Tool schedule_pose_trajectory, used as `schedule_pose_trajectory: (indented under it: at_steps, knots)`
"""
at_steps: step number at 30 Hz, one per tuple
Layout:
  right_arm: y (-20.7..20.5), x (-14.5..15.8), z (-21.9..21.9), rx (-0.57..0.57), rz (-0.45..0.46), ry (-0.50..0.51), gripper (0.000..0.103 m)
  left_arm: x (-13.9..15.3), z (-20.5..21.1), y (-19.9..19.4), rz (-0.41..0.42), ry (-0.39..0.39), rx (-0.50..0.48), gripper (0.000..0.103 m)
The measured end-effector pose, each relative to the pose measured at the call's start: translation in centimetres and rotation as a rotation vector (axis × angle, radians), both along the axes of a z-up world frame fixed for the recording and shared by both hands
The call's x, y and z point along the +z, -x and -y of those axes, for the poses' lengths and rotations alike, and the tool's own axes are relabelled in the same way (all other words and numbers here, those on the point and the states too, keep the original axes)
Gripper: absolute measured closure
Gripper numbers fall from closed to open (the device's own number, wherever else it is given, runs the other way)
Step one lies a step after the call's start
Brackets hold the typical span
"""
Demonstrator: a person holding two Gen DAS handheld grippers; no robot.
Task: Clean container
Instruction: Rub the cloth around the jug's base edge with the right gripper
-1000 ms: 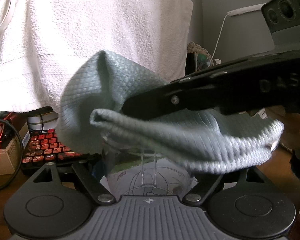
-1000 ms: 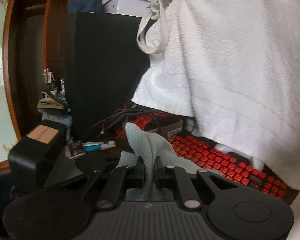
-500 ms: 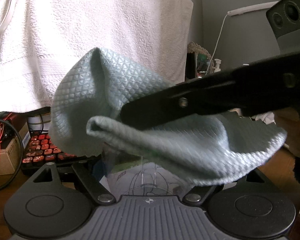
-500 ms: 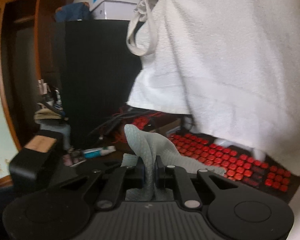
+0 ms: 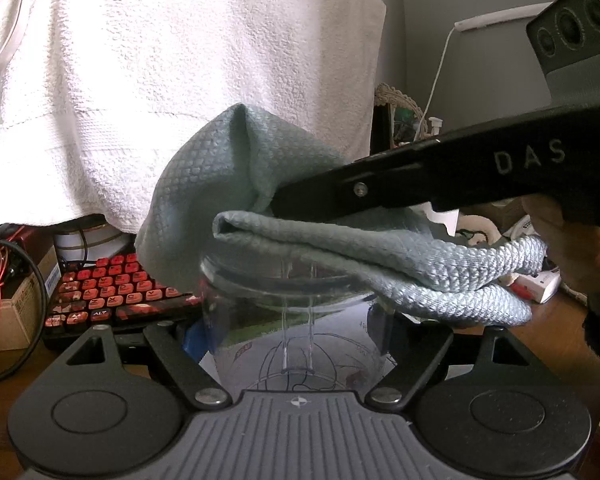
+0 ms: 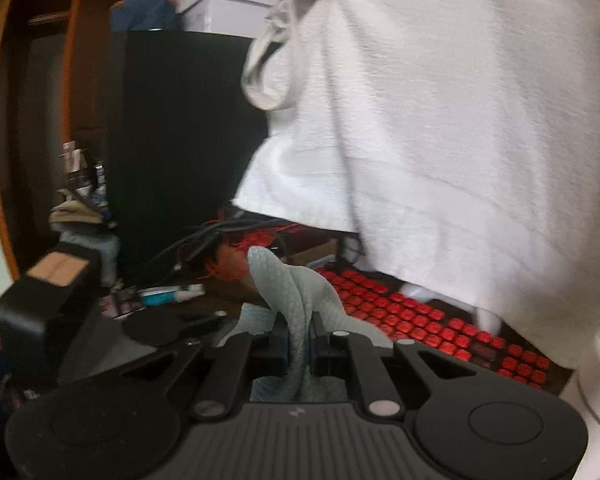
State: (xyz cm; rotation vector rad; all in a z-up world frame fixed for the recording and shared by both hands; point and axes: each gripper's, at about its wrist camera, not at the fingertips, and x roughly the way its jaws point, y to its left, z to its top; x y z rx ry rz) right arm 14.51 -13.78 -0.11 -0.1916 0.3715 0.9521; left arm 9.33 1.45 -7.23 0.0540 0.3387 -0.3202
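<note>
The clear container [image 5: 296, 320] is in the lower middle of the left wrist view, between the fingers of the left gripper [image 5: 296, 336], which stand wide and seem to grasp its wall on both sides; the contact itself is hidden by the plastic, so this is my judgement. The right gripper [image 5: 420, 184] comes in from the right of that frame as a long black bar, with a hand [image 5: 572, 248] behind it. In the right wrist view its fingers [image 6: 278, 340] are clenched on a fold of the grey-green cloth [image 6: 296, 300]. In the left view the cloth [image 5: 260, 184] lies over the rim of the container, bunched in thick rolls to the right and hanging down at the left side of the rim. Behind it, a white towel [image 5: 180, 80] fills the upper half of the frame, and a keyboard [image 5: 100, 288] with red keys lies on the surface at lower left. I think the step in hand is wiping the rim or the mouth of the container, with the cloth on top and not clearly inside. The next move probably calls for pushing the cloth down into the opening and turning it along the inner wall, while the left gripper keeps the container steady. The thin, clear wall may slip or tilt if the cloth is pressed too hard from one side.
</note>
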Motion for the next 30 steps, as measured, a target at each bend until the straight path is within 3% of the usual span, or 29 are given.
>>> schedule_pose_trajectory:
  at_steps: [5, 16, 25, 30]
  knots:
    - [0.0, -0.1, -0.4, -0.019, -0.014, -0.016, 0.094, 0.0, 0.1, 0.0, 0.000, -0.001, -0.002, 0.020]
    - [1.4, 0.1, 0.1, 0.116, -0.060, -0.023, 0.094, 0.1, 0.2, 0.0, 0.000, -0.001, -0.004, 0.020]
    - [0.2, 0.3, 2.3, 0.040, -0.077, -0.022, 0.095, 0.1, 0.4, 0.1, 0.001, -0.004, -0.003, 0.020]
    - [-0.4, 0.2, 1.1, 0.017, -0.053, -0.009, 0.095, 0.3, 0.4, 0.1, 0.001, -0.004, -0.003, 0.020]
